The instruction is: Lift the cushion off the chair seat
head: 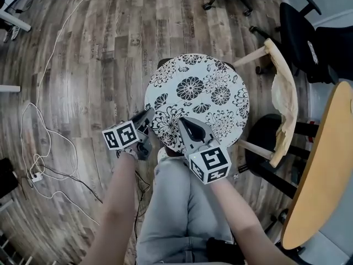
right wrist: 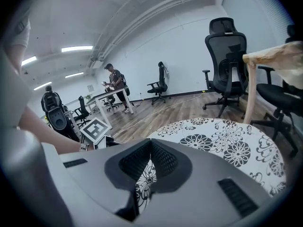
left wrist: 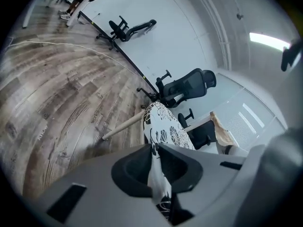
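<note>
A round white cushion [head: 204, 93] with black flowers lies on a wooden chair, whose backrest [head: 284, 101] stands at the right; the seat itself is hidden beneath it. My left gripper [head: 150, 117] is at the cushion's near-left rim, shut on the edge. In the left gripper view the cushion [left wrist: 163, 126] runs away from the left gripper [left wrist: 155, 148], with its fabric pinched between the pads. My right gripper [head: 185, 125] is shut on the near rim. In the right gripper view the right gripper [right wrist: 150, 143] pinches the patterned edge, and the cushion [right wrist: 227, 145] spreads out beyond.
A yellow round tabletop [head: 320, 170] juts in at the right, with a black stool [head: 265, 142] beside the chair. Black office chairs [head: 300, 32] stand behind. A white cable [head: 41, 148] trails over the wooden floor at the left. My own legs are directly below the cushion.
</note>
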A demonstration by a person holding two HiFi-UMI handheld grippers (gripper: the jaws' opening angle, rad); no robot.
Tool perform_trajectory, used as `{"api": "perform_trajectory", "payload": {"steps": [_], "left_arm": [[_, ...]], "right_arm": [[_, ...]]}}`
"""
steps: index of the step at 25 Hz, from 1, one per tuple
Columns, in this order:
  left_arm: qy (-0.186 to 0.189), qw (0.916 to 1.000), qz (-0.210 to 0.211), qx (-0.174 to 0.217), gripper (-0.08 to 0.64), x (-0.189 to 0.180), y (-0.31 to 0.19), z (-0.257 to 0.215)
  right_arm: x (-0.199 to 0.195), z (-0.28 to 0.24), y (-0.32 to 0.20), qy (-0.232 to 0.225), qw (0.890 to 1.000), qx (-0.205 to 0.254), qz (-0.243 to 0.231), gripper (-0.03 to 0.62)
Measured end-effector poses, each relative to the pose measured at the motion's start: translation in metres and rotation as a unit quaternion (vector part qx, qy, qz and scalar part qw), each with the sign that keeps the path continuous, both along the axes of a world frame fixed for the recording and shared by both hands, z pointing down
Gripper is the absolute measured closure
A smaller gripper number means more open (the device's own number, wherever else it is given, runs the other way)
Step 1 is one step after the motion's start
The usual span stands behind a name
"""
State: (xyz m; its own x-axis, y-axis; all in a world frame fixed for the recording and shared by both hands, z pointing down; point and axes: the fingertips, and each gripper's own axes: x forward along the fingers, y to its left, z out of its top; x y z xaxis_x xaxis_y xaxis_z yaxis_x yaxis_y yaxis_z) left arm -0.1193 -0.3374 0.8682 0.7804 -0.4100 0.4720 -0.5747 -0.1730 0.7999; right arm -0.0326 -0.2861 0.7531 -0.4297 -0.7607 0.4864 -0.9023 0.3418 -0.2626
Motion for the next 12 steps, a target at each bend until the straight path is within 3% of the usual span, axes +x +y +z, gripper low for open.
{"api": "perform_trajectory", "payload": {"steps": [12], "left_arm": [[-0.057,0.9938,0.041,0.087,0.545,0.019,0.003,-0.064]], "right_arm": [[0.024,-0.04,0.005,0.009,1.0,0.008,0.011,0.568]]}}
